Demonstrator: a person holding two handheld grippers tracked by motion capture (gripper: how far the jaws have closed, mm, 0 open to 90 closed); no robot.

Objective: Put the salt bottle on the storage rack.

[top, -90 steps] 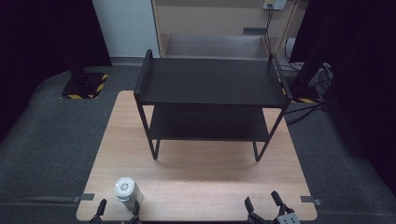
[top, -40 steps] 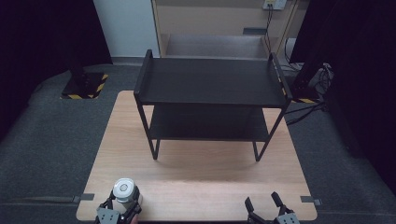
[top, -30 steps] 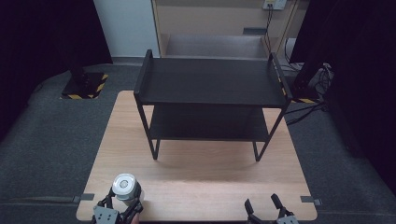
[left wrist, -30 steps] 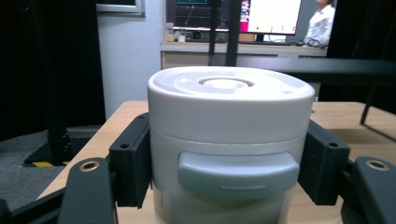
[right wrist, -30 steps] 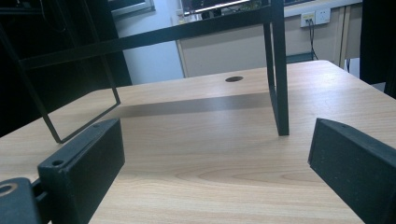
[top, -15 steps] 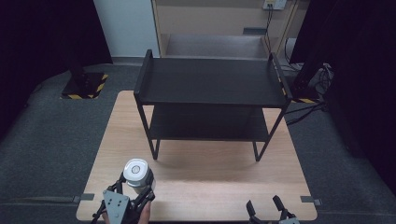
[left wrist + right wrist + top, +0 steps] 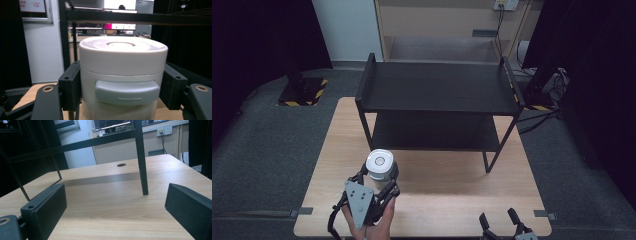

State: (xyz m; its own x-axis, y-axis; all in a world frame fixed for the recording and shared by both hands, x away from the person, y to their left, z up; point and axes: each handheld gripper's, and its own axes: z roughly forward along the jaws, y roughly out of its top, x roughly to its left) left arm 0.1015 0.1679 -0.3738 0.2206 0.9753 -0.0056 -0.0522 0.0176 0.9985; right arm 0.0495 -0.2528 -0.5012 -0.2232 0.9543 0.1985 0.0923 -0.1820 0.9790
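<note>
I have the left gripper clamped on the jar, a white canister with a round lid and a grey latch on its front. In the left gripper view the 2 black pads press flat on the jar's sides just under the lid, and the jar stands upright between them. From the high view the jar sits over the near left part of the table, in front of the 2-tier black rack and near its front left leg. My right gripper waits at the near right edge, jaws spread wide with bare wood between them, its view facing a rack leg
</note>
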